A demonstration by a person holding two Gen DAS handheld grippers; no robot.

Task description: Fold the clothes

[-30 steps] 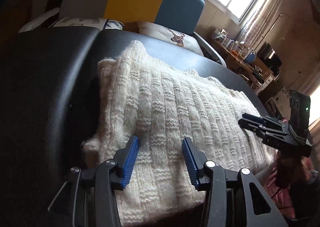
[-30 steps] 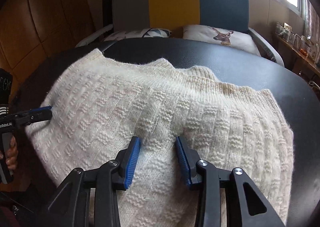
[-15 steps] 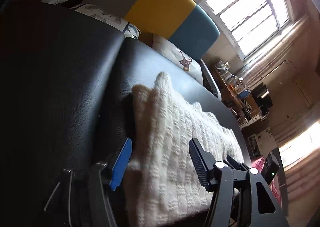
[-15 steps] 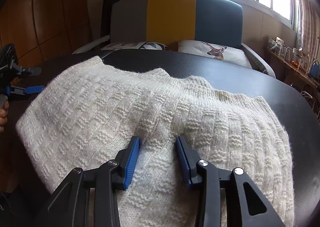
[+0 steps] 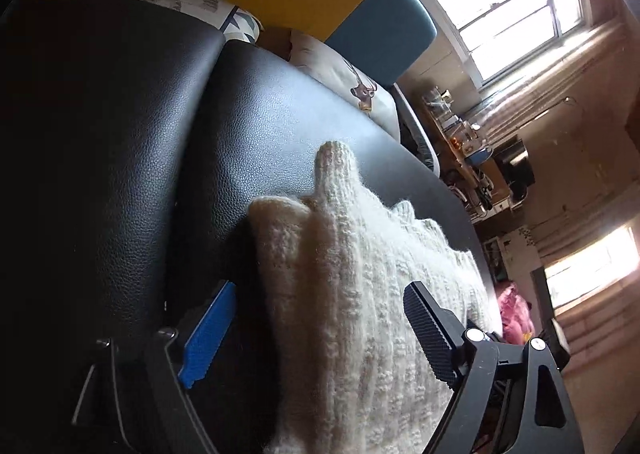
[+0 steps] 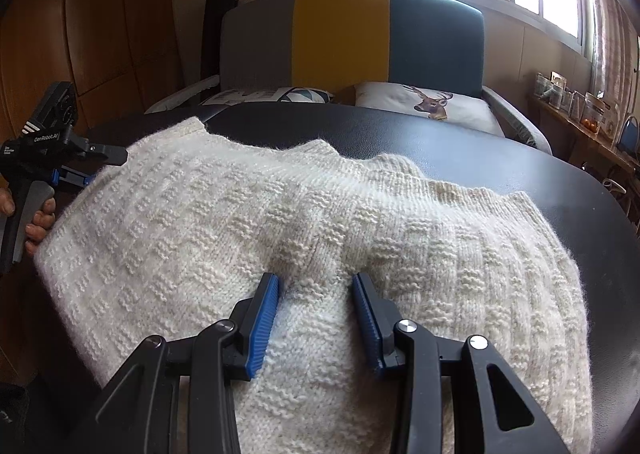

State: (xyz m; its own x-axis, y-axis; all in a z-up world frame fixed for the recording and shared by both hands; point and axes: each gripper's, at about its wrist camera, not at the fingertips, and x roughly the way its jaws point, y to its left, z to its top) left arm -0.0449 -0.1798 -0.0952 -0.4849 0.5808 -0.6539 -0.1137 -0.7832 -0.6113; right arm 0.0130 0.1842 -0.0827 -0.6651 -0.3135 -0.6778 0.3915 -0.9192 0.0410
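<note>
On the black leather-look desk lies a cream knitted sweater, spread flat with its ribbed, wavy edge toward the far side. Its surface carries a basket-weave relief of alternating raised blocks; the right portion runs in vertical ribs. Seen from the left wrist view, the sweater shows a folded, doubled left edge, with one narrow knitted tip projecting toward the sofa.

Right gripper: blue-padded jaws partly apart, resting on the knit with a raised pucker of fabric between them; whether the pads actually pinch that pucker cannot be told.

Left gripper: jaws wide and opening, straddling the sweater's folded left edge. The blue pad sits over bare desk, clear of the fabric; the dark pad sits over the knit. Neither pad presses the cloth. In the right wrist view the left gripper appears at the sweater's left margin, held by a hand.

Open room: bare desk surface extends beyond the far edge of the sweater up to the sofa cushions, one printed with a deer, and along the right side, where the desk rim curves away. Left of the sweater a seam divides the desk into two padded panels, both bare. A cluttered shelf stands under the window, well apart from the desk.
</note>
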